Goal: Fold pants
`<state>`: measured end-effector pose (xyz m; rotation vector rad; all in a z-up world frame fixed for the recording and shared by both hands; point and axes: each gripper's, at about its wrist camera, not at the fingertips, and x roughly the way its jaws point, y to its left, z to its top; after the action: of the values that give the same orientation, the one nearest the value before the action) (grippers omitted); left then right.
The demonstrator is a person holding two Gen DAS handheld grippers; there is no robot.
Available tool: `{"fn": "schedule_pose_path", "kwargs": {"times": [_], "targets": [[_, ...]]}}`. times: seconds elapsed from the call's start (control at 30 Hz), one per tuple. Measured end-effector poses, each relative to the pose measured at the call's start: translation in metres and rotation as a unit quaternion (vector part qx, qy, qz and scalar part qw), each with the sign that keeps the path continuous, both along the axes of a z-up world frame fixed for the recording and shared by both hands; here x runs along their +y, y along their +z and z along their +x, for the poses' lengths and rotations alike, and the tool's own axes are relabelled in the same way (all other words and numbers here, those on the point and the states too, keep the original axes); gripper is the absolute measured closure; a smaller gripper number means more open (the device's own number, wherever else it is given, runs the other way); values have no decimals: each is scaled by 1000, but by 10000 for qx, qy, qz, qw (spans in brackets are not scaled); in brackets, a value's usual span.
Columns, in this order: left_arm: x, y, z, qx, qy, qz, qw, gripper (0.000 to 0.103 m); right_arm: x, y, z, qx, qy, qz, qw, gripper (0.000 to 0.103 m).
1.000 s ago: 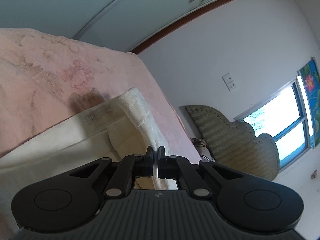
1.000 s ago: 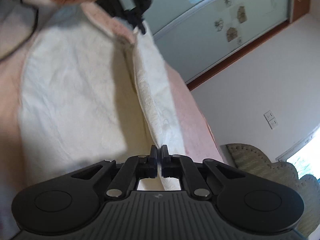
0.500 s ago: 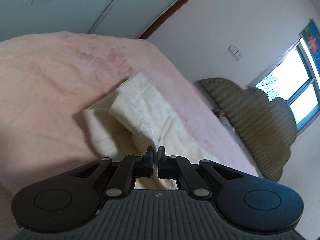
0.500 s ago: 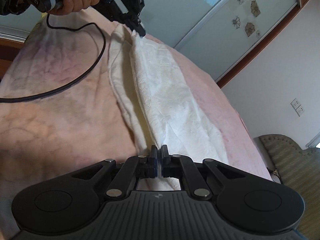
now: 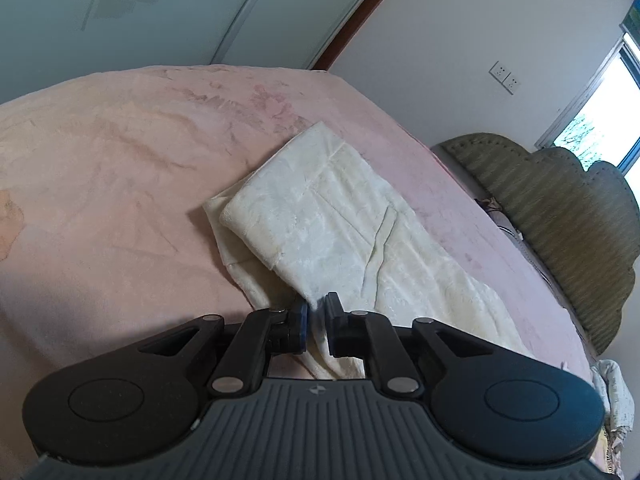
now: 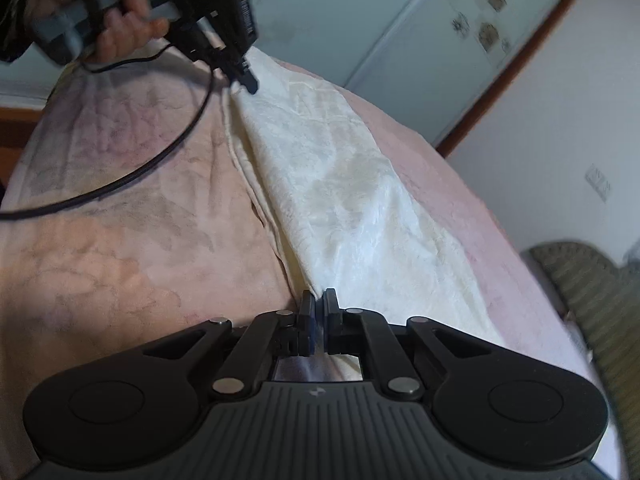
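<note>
While the pink bedspread (image 5: 120, 184) fills the left of both wrist views, the cream pants (image 5: 340, 216) lie on it just right of centre, doubled lengthwise so one leg sits on the other, though the top layer is askew and a strip of the lower one shows along its left edge. At the far end in the right wrist view the left gripper (image 6: 246, 80), held in the person's hand (image 6: 108, 20), has just been opening its jaws; the near view shows them slightly apart with the cloth edge between them, the pads not pressing. Closer in, the right gripper (image 6: 319, 308) is clamped on the pants' near edge, jaws almost together on the fabric. Further right stand the wardrobe doors (image 6: 440, 40) and an olive headboard (image 5: 560, 220).

Risks, as I judge them: if the right gripper pulls while its partner has let go, the loose end could drag and the layers slip further out of line. A black cable (image 6: 160, 156) trails across the bedspread (near the pants' left edge) and could snag the cloth on the next fold.

Count: one pair of pants, two grippers, one cable, one hand visible.
</note>
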<state>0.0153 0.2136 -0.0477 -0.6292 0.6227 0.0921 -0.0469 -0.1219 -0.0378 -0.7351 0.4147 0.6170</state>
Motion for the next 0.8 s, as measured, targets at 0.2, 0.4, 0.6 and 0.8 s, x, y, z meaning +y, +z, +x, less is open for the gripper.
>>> {"fn": "schedule_pose_path", "kwargs": {"times": [0.2, 0.4, 0.6, 0.8], "targets": [[0, 25, -12, -81, 286, 422, 9987, 50, -6, 7, -8, -56, -54, 29, 10000, 89], [-16, 55, -36, -784, 957, 1355, 9830, 40, -62, 33, -18, 259, -679, 928, 9930, 68], [-68, 56, 2, -910, -436, 1041, 9894, 31, -156, 38, -7, 115, -2957, 1735, 9393, 67], [-162, 36, 45, -639, -2443, 772, 9645, 30, -270, 16, -10, 695, -4907, 2490, 8321, 27]]}}
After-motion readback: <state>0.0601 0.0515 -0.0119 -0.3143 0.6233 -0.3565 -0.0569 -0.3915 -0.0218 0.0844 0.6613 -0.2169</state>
